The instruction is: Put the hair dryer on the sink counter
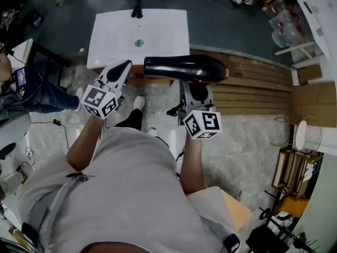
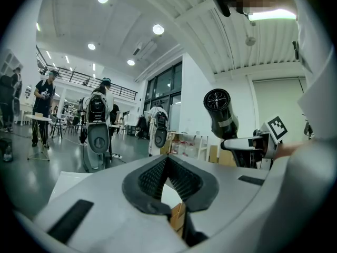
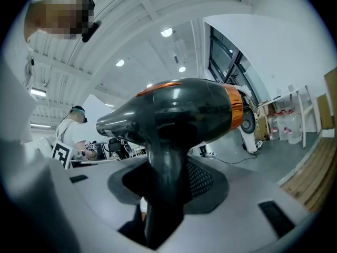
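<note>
Toward the upper middle of the head view, the black hair dryer with an orange band near its rear [image 1: 184,68] is held in the air. Its barrel lies crosswise, with the nozzle pointing to the left of the frame. In the picture the nozzle end overlaps the lower right corner of the white rectangular sink bench [image 1: 116,36]. The rest of the barrel sits over a brown slatted wooden platform [image 1: 253,83] to the right.

The right tool [image 1: 196,91] grasps the dryer by its handle. In the right gripper view the dark handle stands upright between the two jaws, with the pads clenched on it and the barrel above them. The left tool [image 1: 124,67] is clenched on nothing, its jaws meeting at a point. It sits at the lower left of the bench's near edge, just beside the nozzle and apart from it.

The step in hand looks like the carry: the dryer is near the bench but not yet set on it. The next move probably calls for taking the dryer further up the frame until it is fully over the white surface. It would then be lowered until the barrel or handle rests, and only then would the right tool let go.

Much of the bench seems to be a shallow bowl with a small round drain [image 1: 139,43] below the black tap [image 1: 138,9]. A round barrel could roll inward there, so a flat patch near the rim seems the safer spot
</note>
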`<state>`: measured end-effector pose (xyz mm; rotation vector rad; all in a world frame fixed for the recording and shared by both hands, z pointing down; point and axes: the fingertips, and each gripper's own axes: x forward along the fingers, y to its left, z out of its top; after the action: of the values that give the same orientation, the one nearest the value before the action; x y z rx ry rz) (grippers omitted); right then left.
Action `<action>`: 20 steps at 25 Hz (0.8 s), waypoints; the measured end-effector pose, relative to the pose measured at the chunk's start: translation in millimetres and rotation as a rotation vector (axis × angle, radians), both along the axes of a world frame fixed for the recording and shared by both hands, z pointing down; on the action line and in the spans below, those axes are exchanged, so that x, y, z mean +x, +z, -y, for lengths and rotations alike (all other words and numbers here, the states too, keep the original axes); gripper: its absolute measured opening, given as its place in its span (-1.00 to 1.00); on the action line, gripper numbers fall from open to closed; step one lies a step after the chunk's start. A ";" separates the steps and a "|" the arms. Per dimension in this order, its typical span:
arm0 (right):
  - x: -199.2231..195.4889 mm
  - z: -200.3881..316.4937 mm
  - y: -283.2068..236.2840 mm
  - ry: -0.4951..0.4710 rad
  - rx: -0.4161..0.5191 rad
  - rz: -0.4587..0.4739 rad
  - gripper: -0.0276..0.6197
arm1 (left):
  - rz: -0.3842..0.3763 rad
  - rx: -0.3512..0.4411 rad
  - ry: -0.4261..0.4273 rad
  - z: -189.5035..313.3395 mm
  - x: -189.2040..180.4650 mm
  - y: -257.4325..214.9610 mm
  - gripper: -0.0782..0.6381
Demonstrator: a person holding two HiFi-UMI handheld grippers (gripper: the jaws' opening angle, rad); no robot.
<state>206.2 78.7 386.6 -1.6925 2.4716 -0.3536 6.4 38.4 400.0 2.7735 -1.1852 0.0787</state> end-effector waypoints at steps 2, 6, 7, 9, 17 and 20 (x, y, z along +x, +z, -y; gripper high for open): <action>-2.6 9.8 1.3 0.001 -0.003 -0.001 -0.39 | -0.004 0.001 0.002 10.6 -0.8 0.1 -0.78; -6.3 28.2 -0.4 0.006 -0.012 -0.005 -0.39 | -0.009 -0.002 0.009 30.6 -0.8 1.0 -0.78; -6.9 33.0 0.1 0.006 -0.010 -0.004 -0.39 | -0.011 -0.004 0.011 35.3 -1.1 1.7 -0.78; -8.2 42.5 0.6 0.006 -0.006 -0.004 -0.39 | -0.012 -0.007 0.014 44.5 -2.3 2.8 -0.78; -15.1 79.2 0.1 0.027 -0.014 -0.008 -0.39 | -0.019 -0.011 0.028 85.0 -10.7 2.6 -0.78; -15.7 92.8 -1.9 0.036 -0.023 -0.014 -0.39 | -0.024 -0.015 0.031 100.8 -14.1 0.2 -0.78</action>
<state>190.4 -14.1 384.7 -1.7522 2.4525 -0.3692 -7.7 -62.4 400.2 2.7719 -1.1310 0.0567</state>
